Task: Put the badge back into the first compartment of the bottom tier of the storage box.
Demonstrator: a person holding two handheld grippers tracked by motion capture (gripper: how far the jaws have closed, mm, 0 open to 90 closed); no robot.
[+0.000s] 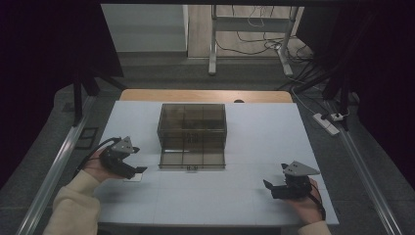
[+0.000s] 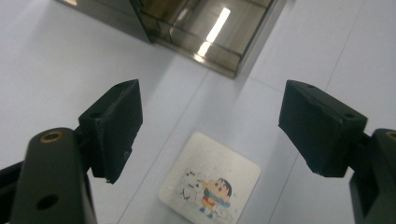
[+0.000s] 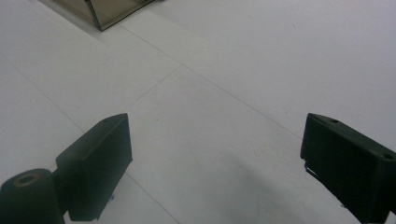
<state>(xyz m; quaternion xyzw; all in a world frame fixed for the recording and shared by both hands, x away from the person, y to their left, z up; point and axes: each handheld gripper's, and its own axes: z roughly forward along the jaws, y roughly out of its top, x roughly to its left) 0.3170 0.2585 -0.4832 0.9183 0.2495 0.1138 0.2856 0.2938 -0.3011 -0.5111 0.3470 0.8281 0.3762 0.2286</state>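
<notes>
Now both jaws gape empty, left gripper point(image 2: 210, 126) over the cartoon card point(image 2: 210, 184).

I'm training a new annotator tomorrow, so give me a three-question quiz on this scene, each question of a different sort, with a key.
1. True or false: the left gripper is clamped on the picture card.
2. Multiple choice: the card lies (A) inside the tinted box, (B) flat on the white table beneath the left gripper, (C) between the jaws of the right gripper.
3. Fill in: the box's inside is split into several ____.

Key
1. False: the jaws stand wide apart above the card, not touching it.
2. B
3. compartments
</notes>
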